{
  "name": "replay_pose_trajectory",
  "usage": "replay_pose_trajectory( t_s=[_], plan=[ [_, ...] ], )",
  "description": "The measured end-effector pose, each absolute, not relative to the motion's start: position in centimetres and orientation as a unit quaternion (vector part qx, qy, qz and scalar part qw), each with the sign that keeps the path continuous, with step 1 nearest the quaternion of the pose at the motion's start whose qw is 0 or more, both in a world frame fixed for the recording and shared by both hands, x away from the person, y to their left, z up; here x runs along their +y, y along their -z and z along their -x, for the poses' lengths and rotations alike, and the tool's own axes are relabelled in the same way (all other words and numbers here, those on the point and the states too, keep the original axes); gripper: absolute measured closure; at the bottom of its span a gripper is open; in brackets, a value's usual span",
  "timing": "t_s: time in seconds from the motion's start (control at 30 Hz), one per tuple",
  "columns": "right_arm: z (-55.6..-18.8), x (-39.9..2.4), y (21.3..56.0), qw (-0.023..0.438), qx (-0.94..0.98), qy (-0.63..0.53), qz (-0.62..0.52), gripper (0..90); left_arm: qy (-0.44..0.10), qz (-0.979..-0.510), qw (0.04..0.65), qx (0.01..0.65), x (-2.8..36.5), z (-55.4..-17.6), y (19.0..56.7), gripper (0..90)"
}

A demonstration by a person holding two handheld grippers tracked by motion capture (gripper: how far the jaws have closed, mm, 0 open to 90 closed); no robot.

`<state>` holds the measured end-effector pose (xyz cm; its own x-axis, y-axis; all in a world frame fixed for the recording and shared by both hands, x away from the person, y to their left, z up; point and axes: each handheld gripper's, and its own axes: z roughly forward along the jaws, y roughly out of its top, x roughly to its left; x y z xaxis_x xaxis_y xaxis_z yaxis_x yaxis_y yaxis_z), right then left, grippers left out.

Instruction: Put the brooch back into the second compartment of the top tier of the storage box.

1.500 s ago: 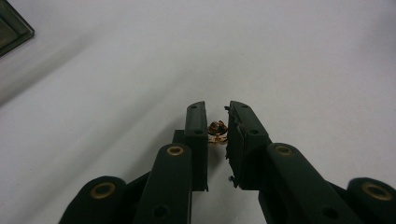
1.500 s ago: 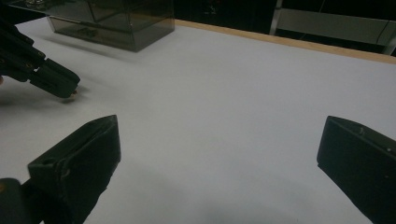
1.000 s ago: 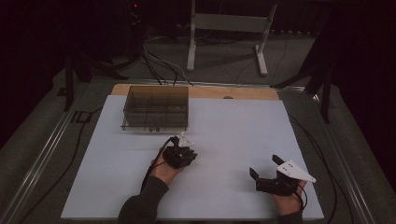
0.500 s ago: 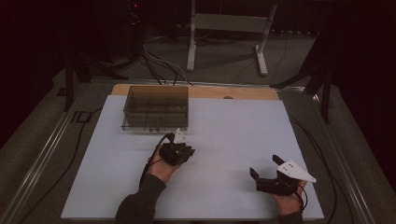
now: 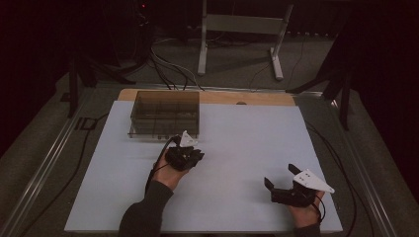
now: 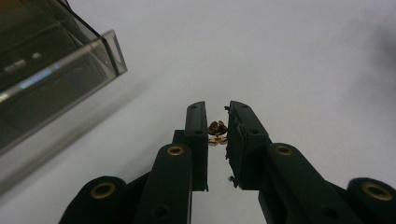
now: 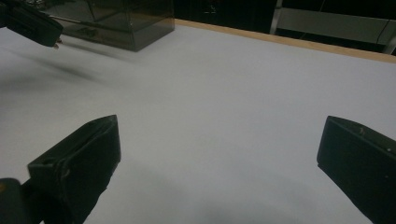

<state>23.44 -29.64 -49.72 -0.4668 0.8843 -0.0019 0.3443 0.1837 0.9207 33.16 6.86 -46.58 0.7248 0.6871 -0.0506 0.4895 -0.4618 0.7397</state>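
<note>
My left gripper (image 5: 190, 154) hovers above the white table just in front of the smoky transparent compartment box (image 5: 164, 114). In the left gripper view its jaws (image 6: 218, 114) are shut on a small brass-coloured metal piece (image 6: 216, 132), with the box's corner (image 6: 46, 79) to the upper left. My right gripper (image 5: 280, 176) rests near the table's front right, open with nothing between its fingers (image 7: 219, 140). The right gripper view shows the left gripper's tip (image 7: 32, 25) at top left, near the box (image 7: 121, 21).
The white sheet (image 5: 237, 138) lies on a wooden board whose far edge (image 5: 247, 98) shows behind it. A metal stand (image 5: 237, 29) and cables (image 5: 163, 64) are on the floor beyond. A rail (image 5: 44, 163) runs along the left side.
My left gripper has lifted slightly and drifted toward the box, still holding the small piece. The right gripper has stayed where it was.
</note>
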Motion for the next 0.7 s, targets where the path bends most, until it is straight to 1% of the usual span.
replay_pose_trajectory(
  t_s=[0.7],
  plan=[
    [-23.4, -29.7, 49.7, 0.285, 0.714, -0.473, -0.43, 0.0, -0.137, -0.838, 0.397, 0.348, 7.6, -33.9, 44.6, 79.6]
  ],
)
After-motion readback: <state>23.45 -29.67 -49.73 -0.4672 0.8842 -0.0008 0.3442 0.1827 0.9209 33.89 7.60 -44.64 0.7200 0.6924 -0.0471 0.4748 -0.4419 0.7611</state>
